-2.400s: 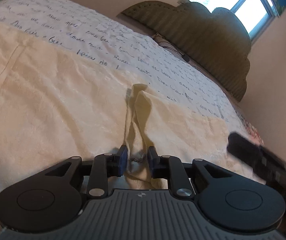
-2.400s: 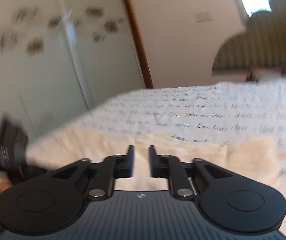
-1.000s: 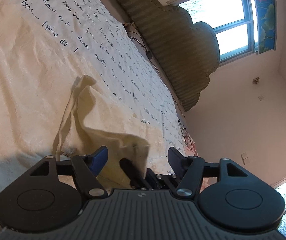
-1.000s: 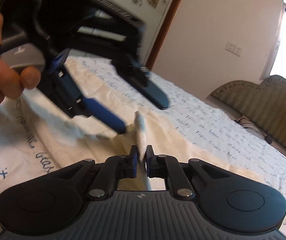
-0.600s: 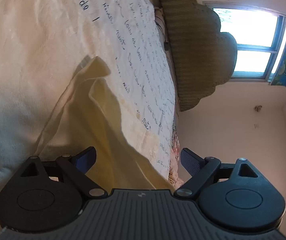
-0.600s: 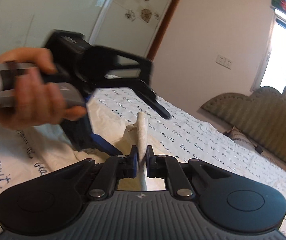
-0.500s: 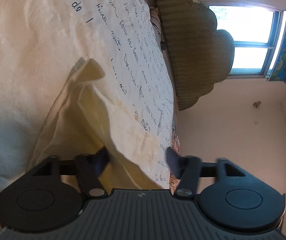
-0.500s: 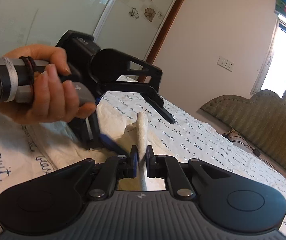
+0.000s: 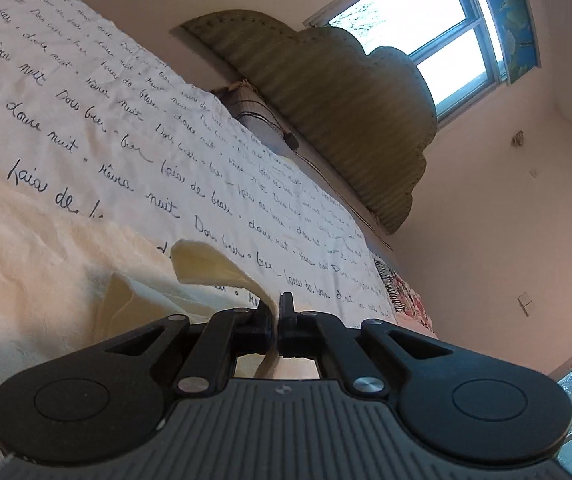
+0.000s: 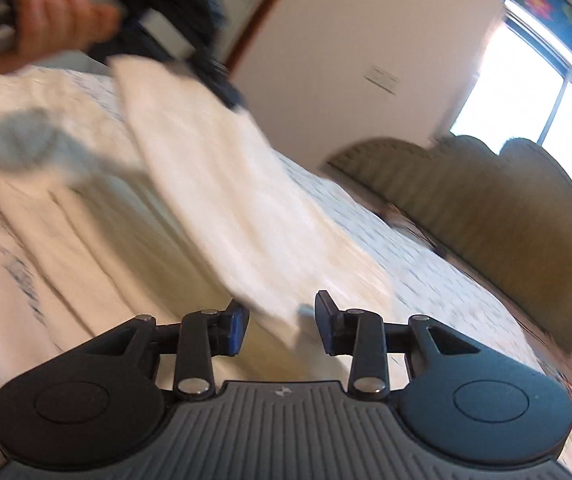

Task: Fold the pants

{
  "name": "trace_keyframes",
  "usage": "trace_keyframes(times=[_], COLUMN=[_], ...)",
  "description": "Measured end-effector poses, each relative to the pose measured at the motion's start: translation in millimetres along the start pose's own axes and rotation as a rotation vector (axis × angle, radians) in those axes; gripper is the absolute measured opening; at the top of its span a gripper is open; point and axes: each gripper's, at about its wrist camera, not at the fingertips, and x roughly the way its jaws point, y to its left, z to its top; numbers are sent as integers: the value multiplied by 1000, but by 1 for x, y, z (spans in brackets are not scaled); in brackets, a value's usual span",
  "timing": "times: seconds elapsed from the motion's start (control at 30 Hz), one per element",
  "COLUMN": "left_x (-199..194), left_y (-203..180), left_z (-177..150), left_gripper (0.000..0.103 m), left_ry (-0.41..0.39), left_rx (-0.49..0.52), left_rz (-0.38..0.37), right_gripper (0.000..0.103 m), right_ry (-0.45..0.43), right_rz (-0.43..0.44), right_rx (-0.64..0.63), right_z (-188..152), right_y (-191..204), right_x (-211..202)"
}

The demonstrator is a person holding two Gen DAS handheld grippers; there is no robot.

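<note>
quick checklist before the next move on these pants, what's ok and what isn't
1. Left gripper shut on the pants edge: ok.
2. Right gripper off the cloth: ok, jaws opening, a corner of the pants between them but the pads do not press it.
3. Lifted panel hanging flat, no twist: cannot tell, right wrist view is blurred.
4. Rest of the pants lying on the bedspread: ok.
5. Leg hems lined up: cannot tell, out of view.

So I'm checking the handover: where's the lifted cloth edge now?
In the left wrist view, the pants edge is pinched in the left gripper, low centre, above the bedspread.
</note>
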Motion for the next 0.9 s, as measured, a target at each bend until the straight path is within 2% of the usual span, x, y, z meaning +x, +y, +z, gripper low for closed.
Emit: trace_keyframes(times=[0.1,0.13,0.2,0.3,0.4,0.5,0.6,0.7,0.77,0.83,0.9], left_x=[4,4,-1,-10,-3,17,22,18,14,13,15], left_y=[13,14,11,2,14,36,48,54,53,49,43], left_z=[-6,-7,-7,-5,-9,-21,-28,-25,-23,-23,-26], left_gripper=[2,2,2,1,1,1,3,14,15,15,14], left_ry=[25,27,11,-29,4,110,128,116,93,70,56], left_rx=[-35,-35,-3,67,88,93,91,52,61,91,125], left_rz=[24,24,23,43,140,234,243,224,228,230,247], right_gripper=[33,21,9,7,7,7,8,8,11,11,12], right_ry=[39,31,5,-1,46,116,158,212,181,101,36], right_rz=[-44,-55,-93,-124,-10,47,94,205,274,277,271], right_rx=[11,3,-31,-134,-140,-170,-173,-121,-52,15,77], right_z=[-12,-13,-12,-8,-14,-26,-24,-7,3,15,29], right_y=[-13,-15,-14,-9,-3,9,3,-23,-39,-51,-58], right_x=[2,0,-9,-21,-17,-9,-10,-16,-26,-30,-16])
